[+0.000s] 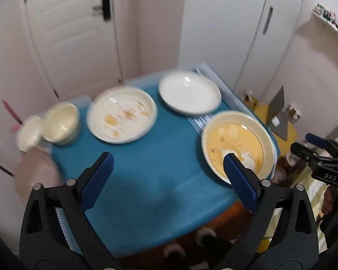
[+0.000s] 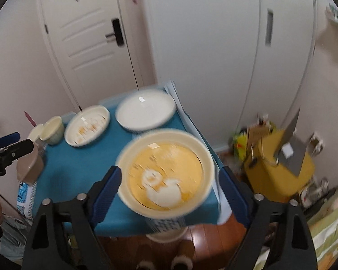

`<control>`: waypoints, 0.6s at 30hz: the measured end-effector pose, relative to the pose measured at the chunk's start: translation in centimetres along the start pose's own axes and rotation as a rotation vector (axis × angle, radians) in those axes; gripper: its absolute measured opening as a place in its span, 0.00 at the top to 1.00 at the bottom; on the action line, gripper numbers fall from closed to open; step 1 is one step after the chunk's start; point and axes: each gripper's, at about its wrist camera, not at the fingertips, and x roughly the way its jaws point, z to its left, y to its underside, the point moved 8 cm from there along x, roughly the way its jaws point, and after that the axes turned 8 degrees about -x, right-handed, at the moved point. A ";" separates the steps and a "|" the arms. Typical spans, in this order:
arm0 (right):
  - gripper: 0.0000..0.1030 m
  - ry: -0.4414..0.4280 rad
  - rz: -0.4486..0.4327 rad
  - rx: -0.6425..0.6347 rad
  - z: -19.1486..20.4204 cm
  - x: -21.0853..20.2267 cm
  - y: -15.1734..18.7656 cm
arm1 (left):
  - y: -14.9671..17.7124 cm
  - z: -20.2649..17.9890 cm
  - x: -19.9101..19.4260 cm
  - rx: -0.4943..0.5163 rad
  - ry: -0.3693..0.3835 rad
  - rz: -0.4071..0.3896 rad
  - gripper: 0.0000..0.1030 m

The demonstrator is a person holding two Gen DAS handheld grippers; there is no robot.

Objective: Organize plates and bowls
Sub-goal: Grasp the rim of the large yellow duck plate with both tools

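A small table with a blue cloth (image 1: 146, 162) holds a big cream bowl with a yellow duck-print inside (image 1: 236, 142) at its right front, a plain white plate (image 1: 189, 95) at the back, a patterned plate (image 1: 121, 114), and two small cream bowls (image 1: 60, 121) at the left. My left gripper (image 1: 166, 164) is open above the cloth, holding nothing. My right gripper (image 2: 170, 180) is open, its fingers on either side of the yellow bowl (image 2: 165, 171) without touching it. The plates (image 2: 145, 111) and small bowls (image 2: 51, 129) lie beyond.
A brown cup (image 2: 29, 168) stands at the table's left edge. A yellow box (image 2: 279, 173) with a grey card sits on the floor to the right. A white door (image 1: 72, 33) and wardrobe (image 1: 225, 27) stand behind the table.
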 end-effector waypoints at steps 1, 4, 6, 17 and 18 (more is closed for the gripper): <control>0.25 -0.014 0.026 0.010 -0.8 1.0 0.6 | 0.4 -0.5 1.5 -0.011 0.004 0.033 0.13; 0.30 -0.082 0.106 0.038 -3.2 4.3 2.1 | 1.9 -1.8 6.1 -0.041 -0.001 0.143 0.26; 0.38 -0.124 0.150 0.042 -4.3 6.0 2.9 | 2.9 -2.6 8.3 -0.051 -0.011 0.191 0.28; 0.69 -0.330 0.307 0.012 -6.5 13.8 4.1 | 5.0 -5.0 16.2 -0.136 -0.052 0.341 0.51; 0.71 -0.335 0.307 0.011 -6.6 14.1 3.8 | 5.0 -5.1 16.7 -0.142 -0.052 0.346 0.51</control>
